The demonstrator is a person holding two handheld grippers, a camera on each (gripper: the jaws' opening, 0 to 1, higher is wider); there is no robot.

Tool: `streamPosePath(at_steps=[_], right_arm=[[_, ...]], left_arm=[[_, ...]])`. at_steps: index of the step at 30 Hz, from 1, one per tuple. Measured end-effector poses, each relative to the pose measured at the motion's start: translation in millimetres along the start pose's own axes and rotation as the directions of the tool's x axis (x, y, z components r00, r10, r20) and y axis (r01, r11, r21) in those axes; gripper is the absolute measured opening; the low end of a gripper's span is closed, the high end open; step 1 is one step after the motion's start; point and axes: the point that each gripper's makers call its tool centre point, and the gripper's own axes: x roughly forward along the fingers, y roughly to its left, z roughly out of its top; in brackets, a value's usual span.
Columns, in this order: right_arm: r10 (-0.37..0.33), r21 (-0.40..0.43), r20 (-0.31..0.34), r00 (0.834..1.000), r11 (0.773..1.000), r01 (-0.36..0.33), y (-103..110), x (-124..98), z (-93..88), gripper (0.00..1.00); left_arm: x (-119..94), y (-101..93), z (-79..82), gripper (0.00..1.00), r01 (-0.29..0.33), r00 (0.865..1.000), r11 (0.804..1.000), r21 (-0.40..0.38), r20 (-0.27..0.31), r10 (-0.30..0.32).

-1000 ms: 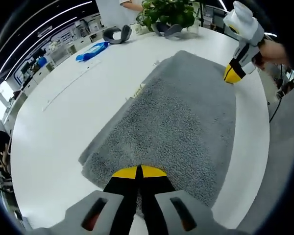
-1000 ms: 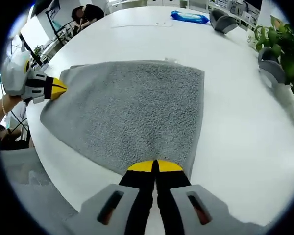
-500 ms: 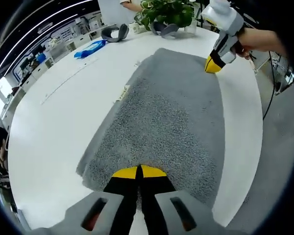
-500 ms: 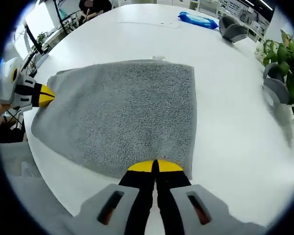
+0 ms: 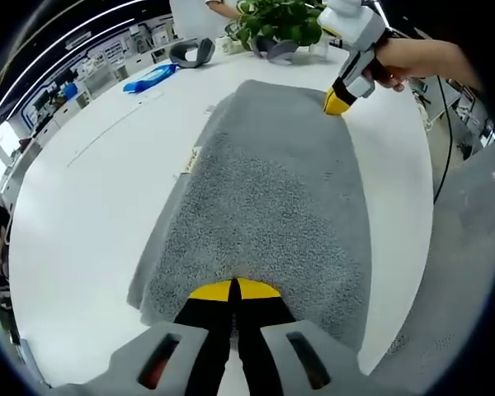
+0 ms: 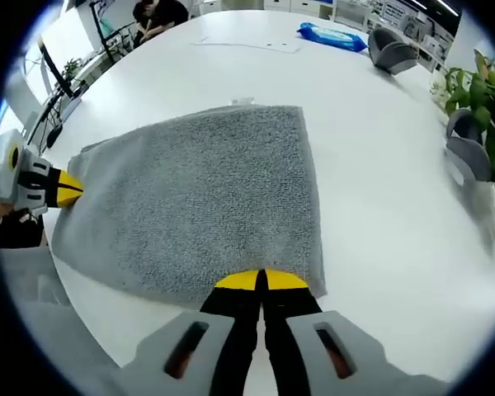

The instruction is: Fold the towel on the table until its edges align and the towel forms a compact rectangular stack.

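While the fluffy grey rectangular towel lies flat on the big white round table, each gripper pinches one of its near corners. In the left gripper view, the left gripper sits at 6 o'clock with its yellow tips pressed together on the towel's edge. The right gripper comes in at 1 o'clock, held by a person's hand, and its yellow tip bites the far corner. In the right gripper view, the right gripper is at 6 o'clock, clamped on the towel, and the left gripper grips the corner at 9 o'clock. The table has lots of bare white room toward 12 and 3 o'clock, but the towel's near edge lies close to the table rim. Far off at 12 o'clock sit a flat blue packet, a leafy green plant and grey curved things too small to make out. A small tag on the towel's side edge is hard to read.
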Motion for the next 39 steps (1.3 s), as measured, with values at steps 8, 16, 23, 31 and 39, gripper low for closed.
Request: streamPosePath(at_steps=[8, 16, 23, 31, 39], right_arm=[[-0.007, -0.022, -0.001, 1.0, 1.0, 0.007, -2, 1, 3.6, 0.0], [-0.001, -0.025, 0.005, 1.0, 1.0, 0.002, -5, 4, 11.0, 0.0], [-0.01, -0.057, 0.001, 1.0, 0.998, 0.01, -7, 6, 17.1, 0.0], [-0.002, -0.061, -0.004, 1.0, 0.998, 0.002, -9, 8, 23.8, 0.0], [-0.025, -0.106, -0.02, 0.999, 0.994, 0.023, -11, 13, 33.5, 0.0]], left_arm=[[-5, -13.9, -5.6, 0.0, 0.004, 1.0, 1.0, 0.019, 0.007, -0.004], [-9, -26.5, -9.1, 0.0, 0.014, 1.0, 1.0, 0.009, 0.013, -0.014], [-10, -33.4, -9.8, 0.0, 0.016, 1.0, 1.0, -0.001, 0.023, -0.016], [-11, -37.4, -9.9, 0.0, 0.021, 0.999, 1.0, -0.022, 0.04, -0.02], [-11, -40.5, -9.1, 0.0, 0.035, 0.998, 0.999, -0.029, 0.059, -0.033]])
